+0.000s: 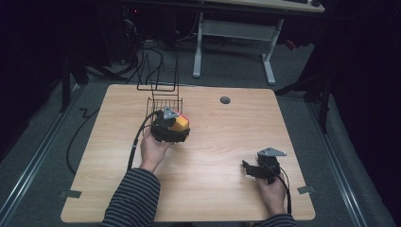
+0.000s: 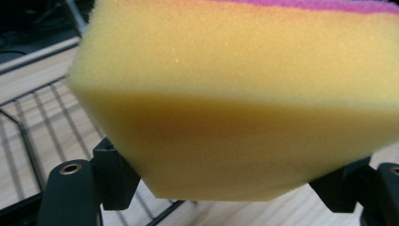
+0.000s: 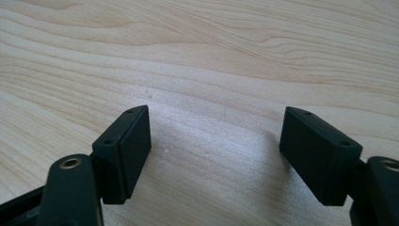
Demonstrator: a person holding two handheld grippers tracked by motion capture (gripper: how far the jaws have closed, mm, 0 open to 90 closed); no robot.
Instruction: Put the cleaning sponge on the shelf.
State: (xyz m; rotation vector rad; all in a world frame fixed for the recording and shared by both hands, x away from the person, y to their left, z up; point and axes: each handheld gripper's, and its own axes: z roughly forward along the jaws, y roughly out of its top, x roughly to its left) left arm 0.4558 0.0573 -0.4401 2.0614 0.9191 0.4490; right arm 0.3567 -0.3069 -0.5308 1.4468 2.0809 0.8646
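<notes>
A dim room with grey carpet holds one pale wooden table (image 1: 213, 142), and behind it stands one white-legged desk (image 1: 236, 33). On the table sits one dark wire rack (image 1: 163, 101) near the far edge, and one small grey round cap (image 1: 225, 100) lies to its right. There are two grippers. The left gripper (image 1: 171, 127) is clamped on one yellow sponge (image 2: 235, 108) with a pink top layer, held just at the near side of the wire rack, above the table. The right gripper (image 3: 216, 150) rests low over bare wood at the table's near right, its jaws standing wide apart with nothing between them.
</notes>
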